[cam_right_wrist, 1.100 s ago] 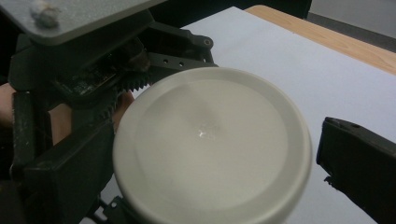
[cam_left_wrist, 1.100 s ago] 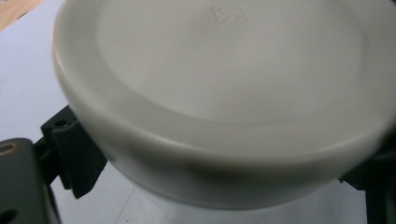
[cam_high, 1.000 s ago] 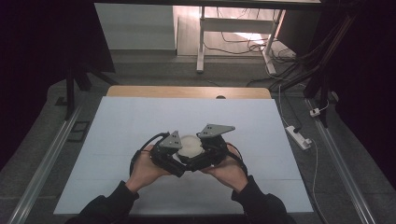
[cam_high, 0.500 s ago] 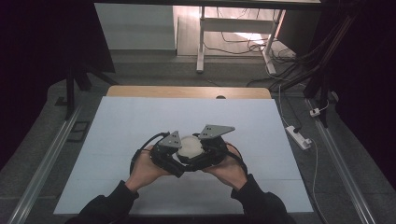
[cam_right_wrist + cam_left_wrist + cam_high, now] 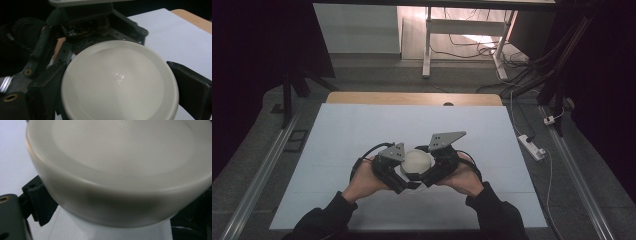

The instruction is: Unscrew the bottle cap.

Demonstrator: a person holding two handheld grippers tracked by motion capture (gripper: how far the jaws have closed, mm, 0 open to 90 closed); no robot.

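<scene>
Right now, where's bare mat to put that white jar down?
Free: the white mat between the grippers and the wooden table edge, plus both side strips. Crowded: the near centre, where the left gripper and right gripper flank the white jar.

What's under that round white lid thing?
Below the white lid a paler white body goes down, maybe a jar. It stands over the white table sheet. The lid covers the inside, so its contents cannot be seen.

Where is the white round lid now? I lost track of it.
In the high view, the white round lid sits between both grippers, near the table's front middle.
</scene>
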